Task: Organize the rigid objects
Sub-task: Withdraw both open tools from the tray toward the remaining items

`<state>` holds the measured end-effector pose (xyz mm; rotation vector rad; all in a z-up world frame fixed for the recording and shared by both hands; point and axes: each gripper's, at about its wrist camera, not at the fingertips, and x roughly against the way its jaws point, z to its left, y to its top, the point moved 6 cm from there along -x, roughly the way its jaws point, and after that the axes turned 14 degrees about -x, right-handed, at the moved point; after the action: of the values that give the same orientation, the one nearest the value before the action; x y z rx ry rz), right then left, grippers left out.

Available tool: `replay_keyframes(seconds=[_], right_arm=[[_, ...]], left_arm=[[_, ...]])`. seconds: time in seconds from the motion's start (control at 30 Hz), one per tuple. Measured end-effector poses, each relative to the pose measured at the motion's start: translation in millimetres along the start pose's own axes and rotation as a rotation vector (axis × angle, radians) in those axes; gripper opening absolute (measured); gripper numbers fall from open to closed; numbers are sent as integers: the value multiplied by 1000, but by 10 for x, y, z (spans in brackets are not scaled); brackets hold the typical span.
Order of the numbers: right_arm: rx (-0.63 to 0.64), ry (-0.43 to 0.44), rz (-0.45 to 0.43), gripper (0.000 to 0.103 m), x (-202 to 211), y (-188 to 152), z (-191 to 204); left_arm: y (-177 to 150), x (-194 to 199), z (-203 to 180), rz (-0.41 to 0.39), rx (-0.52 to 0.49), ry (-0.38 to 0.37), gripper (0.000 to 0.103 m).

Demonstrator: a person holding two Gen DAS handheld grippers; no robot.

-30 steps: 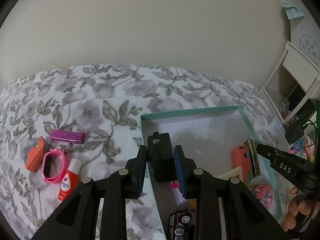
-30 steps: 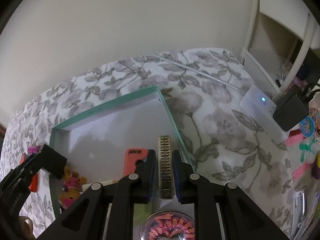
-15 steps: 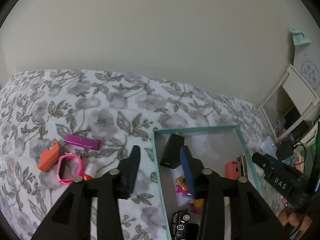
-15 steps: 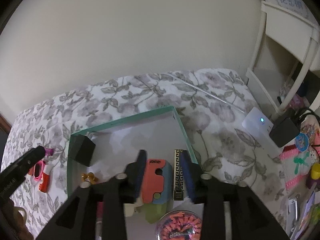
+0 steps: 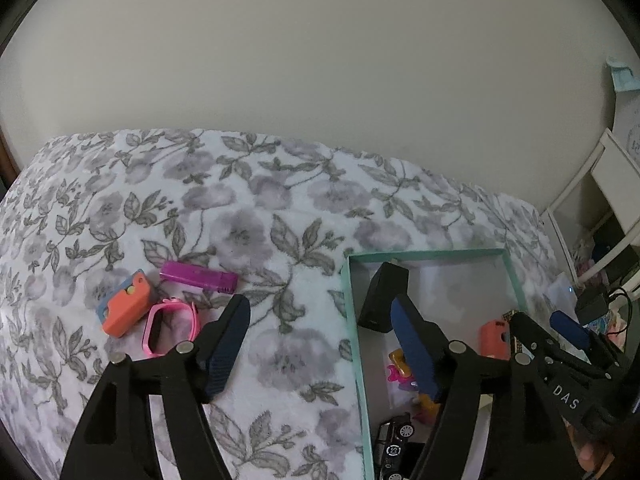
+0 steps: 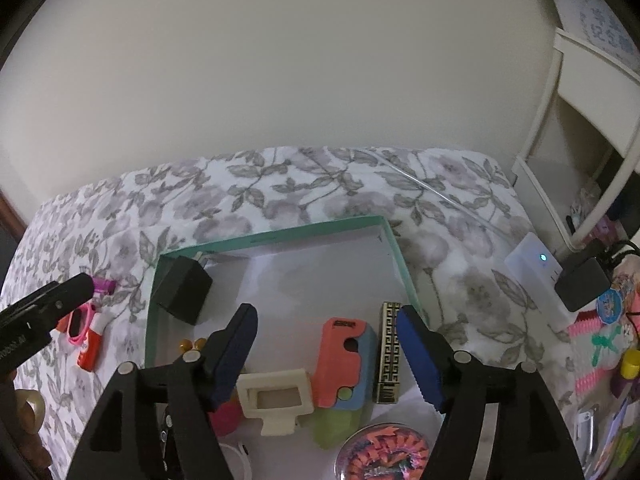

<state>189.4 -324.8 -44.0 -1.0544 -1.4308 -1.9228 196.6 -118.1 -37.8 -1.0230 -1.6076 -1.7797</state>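
Purple stick [image 5: 198, 276] looks light and stiff (maybe slick), I'd pinch its long sides; both my tongs [image 5: 320, 344] [image 6: 326, 352] are opening, nothing between them

Floral bedspread [image 5: 256, 208] bears teal box [image 5: 347, 304], purple case [image 5: 198, 276], orange toy [image 5: 126, 306], pink watch [image 5: 170, 326].

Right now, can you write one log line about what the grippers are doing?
left gripper: opening, empty | right gripper: opening, empty | black block: in box | gold bar: in box
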Motion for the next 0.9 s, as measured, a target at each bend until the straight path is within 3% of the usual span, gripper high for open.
replay_keyframes(seconds=[0.13,0.47,0.57,0.63,0.9], right_arm=[[18,1,0,86,-17,-16,31],[20,3,-7,98,-24,-10,42],[19,3,-6,103,-24,-12,42],[19,5,-8,103,-22,-12,45],[24,2,-6,103,-39,-18,47]], left_arm=[[-23,-24,9,9,-7,17,83],[-76,-122,3,38,-23,28,84],[-87,-147,11,43,-23,33,89],[-92,-156,22,45,-20,41,98],[-109,-185,105,56,-5,72,99]])
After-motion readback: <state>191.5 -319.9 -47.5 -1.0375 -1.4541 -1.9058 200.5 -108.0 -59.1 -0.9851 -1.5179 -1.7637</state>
